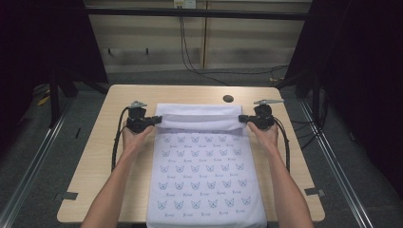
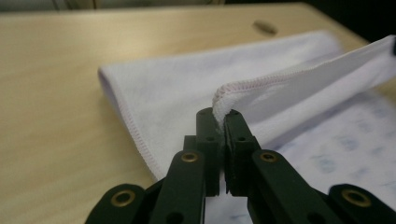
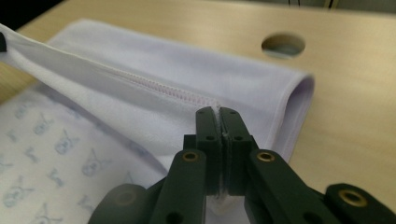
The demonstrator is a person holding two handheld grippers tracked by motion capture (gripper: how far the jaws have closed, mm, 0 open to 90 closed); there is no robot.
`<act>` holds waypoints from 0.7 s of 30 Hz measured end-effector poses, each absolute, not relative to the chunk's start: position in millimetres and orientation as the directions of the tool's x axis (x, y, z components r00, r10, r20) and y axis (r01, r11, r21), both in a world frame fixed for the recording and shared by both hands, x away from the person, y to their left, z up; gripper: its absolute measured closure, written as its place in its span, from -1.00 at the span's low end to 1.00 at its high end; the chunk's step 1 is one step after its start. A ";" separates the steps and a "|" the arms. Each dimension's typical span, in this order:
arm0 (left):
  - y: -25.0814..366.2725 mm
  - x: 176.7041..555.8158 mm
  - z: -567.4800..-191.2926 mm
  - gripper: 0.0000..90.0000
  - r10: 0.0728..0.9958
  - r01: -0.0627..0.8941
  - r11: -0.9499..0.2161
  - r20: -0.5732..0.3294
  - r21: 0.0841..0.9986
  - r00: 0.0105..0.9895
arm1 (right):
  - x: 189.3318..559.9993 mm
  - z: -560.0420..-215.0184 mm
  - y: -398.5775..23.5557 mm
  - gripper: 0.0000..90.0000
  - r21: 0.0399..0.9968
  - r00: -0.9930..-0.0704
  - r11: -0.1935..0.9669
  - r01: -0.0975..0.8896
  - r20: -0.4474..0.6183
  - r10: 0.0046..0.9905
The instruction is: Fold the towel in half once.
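The table point(image 1: 102, 156), a light wooden top, takes up the middle of the high view, with a round hole point(image 1: 228, 99) near its far edge, right of centre. In the right gripper view that hole point(image 3: 283, 45) sits in the upper right of the frame.

On the table lies the cloth point(image 1: 204, 175), white with rows of small blue animal-head prints. It runs from the bottom edge of the high view up to the centre, and its lower end hangs over the near edge of the table. Its far end is folded over, plain side up, and forms a band across the middle of the frame. The front hem of that band is lifted clear of the printed part and stretched between the two grippers.

The person's forearms come in from the bottom of the high view, one on each side of the cloth.

The left gripper point(image 1: 156, 119) is at centre left in the high view, level with the fold. In the left gripper view its jaws are clamped on the cloth point(image 2: 280, 84), with the stitched hem corner bunched up just above the tips.

The right gripper point(image 1: 242, 118) is at centre right in the high view. In the right gripper view its jaws are likewise clenched on the cloth point(image 3: 154, 70), with a thin edge of fabric pinched between them and the stitched hem running off to the upper left.
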State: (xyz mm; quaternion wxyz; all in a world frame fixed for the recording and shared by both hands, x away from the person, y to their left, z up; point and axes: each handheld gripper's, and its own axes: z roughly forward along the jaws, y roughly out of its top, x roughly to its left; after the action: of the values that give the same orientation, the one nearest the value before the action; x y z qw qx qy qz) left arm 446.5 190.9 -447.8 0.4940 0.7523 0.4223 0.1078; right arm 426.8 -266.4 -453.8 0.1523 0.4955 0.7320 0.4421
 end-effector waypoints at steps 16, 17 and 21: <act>212.5 340.6 -352.3 0.92 0.546 0.354 -0.096 -0.248 0.930 0.800 | 346.1 -344.9 -291.8 0.95 0.918 -0.646 0.113 0.381 0.177 0.742; 214.5 332.4 -353.0 0.92 0.538 0.350 -0.109 -0.241 0.930 0.808 | 338.0 -344.8 -293.2 0.95 0.921 -0.658 0.113 0.372 0.176 0.733; 219.6 301.3 -347.8 0.93 0.519 0.335 -0.124 -0.227 0.934 0.824 | 306.4 -338.9 -295.8 0.95 0.929 -0.685 0.113 0.353 0.174 0.708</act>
State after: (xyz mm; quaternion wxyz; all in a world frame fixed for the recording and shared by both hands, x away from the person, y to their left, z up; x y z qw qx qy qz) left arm 301.3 219.6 -347.8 0.5968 0.7456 0.2864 0.0768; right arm 306.4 -295.8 -338.9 0.1589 0.3638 0.7289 0.5578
